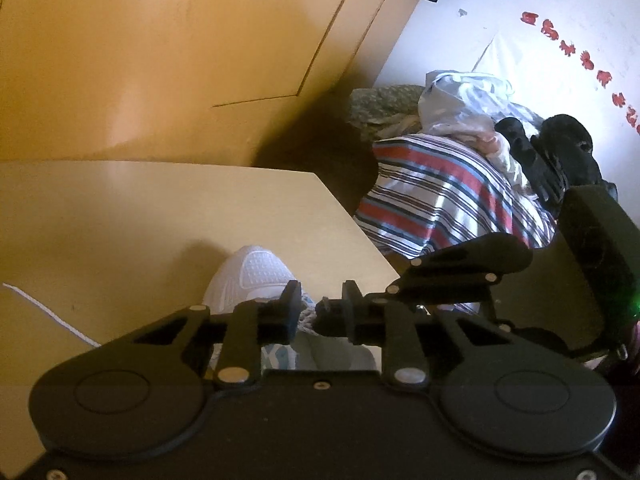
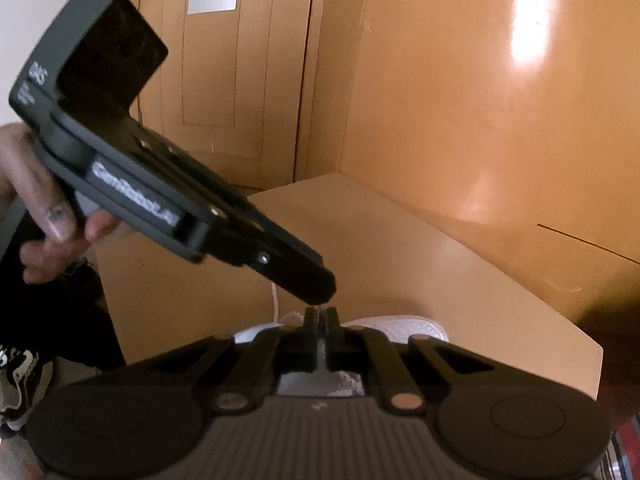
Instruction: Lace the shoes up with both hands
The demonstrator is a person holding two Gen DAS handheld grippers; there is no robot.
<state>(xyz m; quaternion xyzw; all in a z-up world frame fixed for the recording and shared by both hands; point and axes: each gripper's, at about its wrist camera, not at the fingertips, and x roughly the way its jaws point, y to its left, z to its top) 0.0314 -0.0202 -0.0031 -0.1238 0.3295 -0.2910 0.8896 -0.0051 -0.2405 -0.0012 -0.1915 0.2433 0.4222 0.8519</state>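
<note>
Left edge of the left wrist view: a loose run of white lace (image 1: 48, 312) trails across the tan table (image 1: 120, 208) toward the shoe, slack and held by nothing.

Centre: the white shoe (image 1: 256, 276) sits near the table's right edge, toe pointing away from the camera. The left gripper (image 1: 320, 312) hangs over the lacing area with its fingers parted, a small gap between them in which a bunched piece of lace shows; contact with either pad cannot be confirmed.

Right: the right gripper (image 2: 320, 316) has its fingers drawn nearly together on a thin pale strand (judged to be lace, though the strand is barely visible). In the right wrist view the left tool's tip comes down just above that pinch.

Risks, as judgements:
- The two tips stand very close; a collision could knock the strand from the right pinch.
- The right hold looks thin; a sideways pull could slip it.
- The slack tail may snag or drag.
- The shoe lies near the edge; a hard tug could shift it off.
</note>
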